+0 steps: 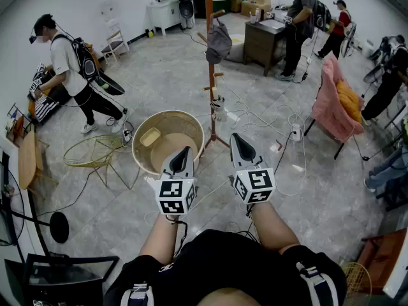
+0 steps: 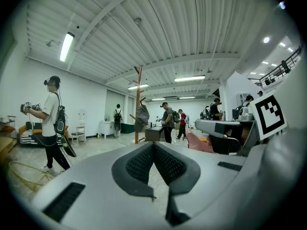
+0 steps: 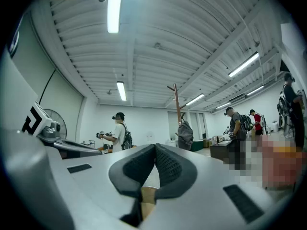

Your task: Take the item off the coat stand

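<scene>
Grey bag [image 1: 218, 41] hangs high on the coat stand [image 1: 210, 75], well apart from both tools.

The left tool [image 1: 185, 150] and right tool [image 1: 236, 138] are held side by side low in the head view, each clenched tip to tip with nothing between the pads (their own views show the ribbed pads meeting). The bag dangles from a peg on the stand's right side, clear of the pole below it. The stand's feet reach close to the rim of a round tub [image 1: 167, 112], which lies between the left tool and the stand. White cables [image 1: 255, 123] trail over the floor [image 1: 159, 75] to the right of the feet. A yellow wire chair [image 1: 95, 152] borders the left side and a pink chair [image 1: 331, 104] the right, with bare floor between them.
</scene>
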Motion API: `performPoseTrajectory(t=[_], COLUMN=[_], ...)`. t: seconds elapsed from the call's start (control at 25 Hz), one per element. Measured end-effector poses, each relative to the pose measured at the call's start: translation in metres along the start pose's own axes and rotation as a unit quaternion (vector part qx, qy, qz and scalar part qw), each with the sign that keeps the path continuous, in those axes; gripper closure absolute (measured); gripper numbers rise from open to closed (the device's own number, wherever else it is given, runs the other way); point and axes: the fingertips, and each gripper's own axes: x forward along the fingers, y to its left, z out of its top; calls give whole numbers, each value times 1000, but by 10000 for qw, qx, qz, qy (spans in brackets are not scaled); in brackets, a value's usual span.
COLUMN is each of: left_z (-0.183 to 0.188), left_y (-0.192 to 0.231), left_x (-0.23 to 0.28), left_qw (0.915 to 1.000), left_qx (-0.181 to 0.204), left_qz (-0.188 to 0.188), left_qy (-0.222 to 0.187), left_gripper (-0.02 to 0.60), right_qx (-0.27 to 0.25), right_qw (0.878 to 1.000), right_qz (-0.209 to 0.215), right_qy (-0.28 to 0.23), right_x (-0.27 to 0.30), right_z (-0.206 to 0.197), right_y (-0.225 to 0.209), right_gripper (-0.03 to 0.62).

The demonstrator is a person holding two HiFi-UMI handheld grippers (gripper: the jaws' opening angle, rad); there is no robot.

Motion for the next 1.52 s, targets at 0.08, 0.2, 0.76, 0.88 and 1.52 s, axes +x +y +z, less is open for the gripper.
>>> performPoseTrajectory(t=[0.08, 0.2, 0.76, 0.88, 1.52], left_z=[-5, -7, 8, 14, 17], left_y=[-5, -12, -56, -77, -97], left_x=[5, 13, 88, 119, 238], left_qw=[10000, 10000, 10000, 9999, 9998], left_qx=[-8, -8, 76, 99, 104], left_qz=[-10, -20, -37, -7, -70], left_qy=[30, 35, -49, -63, -130], left_gripper=[565, 565, 565, 565, 565], right_qx=[99, 151, 95, 144, 123], right_qw=[9999, 9998, 9999, 9998, 9997], right_qz=[-61, -100, -32, 5, -4], right_qy=[-73, -115, -119, -135, -213], right_x=[-3, -5, 12, 17, 86], right_z=[-2, -3, 2, 2, -14], right_y=[-8, -19, -99, -134, -230], right_gripper=[579, 577, 577, 577, 577])
